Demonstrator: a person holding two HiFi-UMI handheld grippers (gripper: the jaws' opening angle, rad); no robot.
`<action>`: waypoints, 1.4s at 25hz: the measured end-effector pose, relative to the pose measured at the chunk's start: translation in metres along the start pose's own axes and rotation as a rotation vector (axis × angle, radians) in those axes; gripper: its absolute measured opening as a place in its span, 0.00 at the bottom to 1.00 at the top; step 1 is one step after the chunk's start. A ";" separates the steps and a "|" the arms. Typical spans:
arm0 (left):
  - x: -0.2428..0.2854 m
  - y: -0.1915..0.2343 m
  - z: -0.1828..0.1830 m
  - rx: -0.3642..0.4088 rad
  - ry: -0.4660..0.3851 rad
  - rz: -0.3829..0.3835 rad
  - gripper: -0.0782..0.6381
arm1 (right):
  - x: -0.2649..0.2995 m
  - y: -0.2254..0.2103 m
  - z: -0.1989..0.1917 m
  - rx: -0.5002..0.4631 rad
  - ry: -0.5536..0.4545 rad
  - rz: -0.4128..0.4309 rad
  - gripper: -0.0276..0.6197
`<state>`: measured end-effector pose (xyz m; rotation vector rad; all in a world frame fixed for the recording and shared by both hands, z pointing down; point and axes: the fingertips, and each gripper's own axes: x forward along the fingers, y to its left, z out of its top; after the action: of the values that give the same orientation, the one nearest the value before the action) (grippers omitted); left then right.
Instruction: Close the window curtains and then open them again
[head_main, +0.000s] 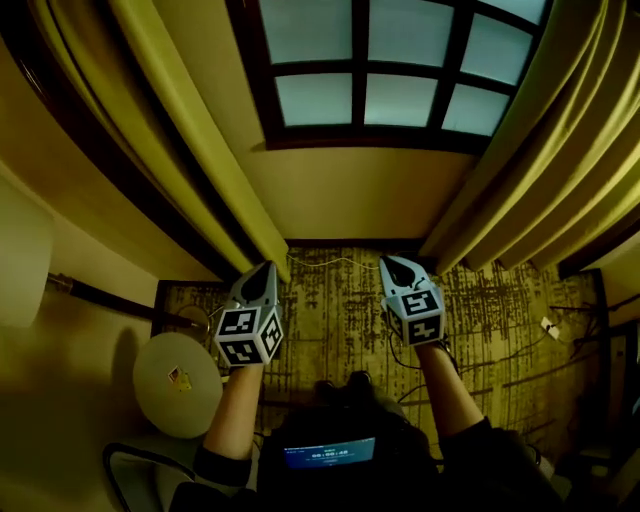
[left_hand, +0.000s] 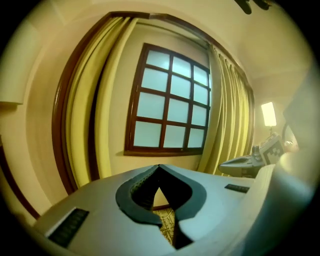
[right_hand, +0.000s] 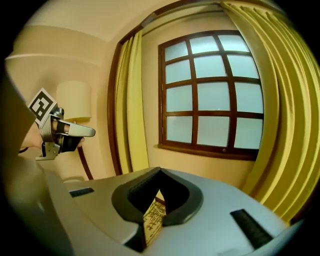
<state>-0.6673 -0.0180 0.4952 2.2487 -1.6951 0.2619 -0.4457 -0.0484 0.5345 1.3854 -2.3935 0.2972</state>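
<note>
In the head view I am looking down on a patterned carpet below a pale wall. The window is standing uncovered: two curtains, the left curtain and the right curtain, are hanging gathered at its sides. Two grippers are pointing at the wall, the left gripper and the right gripper. In the left gripper view its jaws are meeting at the tips, gripping nothing, and I am counting twelve panes. In the right gripper view the jaws are likewise pressing together, empty; one lampshade is sitting on the wall beyond the left curtain.
</note>
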 end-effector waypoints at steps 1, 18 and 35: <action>-0.001 -0.003 -0.005 0.008 0.007 -0.011 0.12 | -0.004 0.002 -0.007 0.013 0.010 -0.006 0.06; -0.022 -0.055 -0.081 0.024 0.095 -0.114 0.12 | -0.084 -0.018 -0.086 0.094 0.119 -0.147 0.06; -0.017 -0.151 -0.093 0.008 0.115 -0.032 0.12 | -0.133 -0.108 -0.143 0.150 0.133 -0.052 0.06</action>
<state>-0.5239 0.0678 0.5558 2.2187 -1.6006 0.3833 -0.2623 0.0540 0.6112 1.4423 -2.2628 0.5476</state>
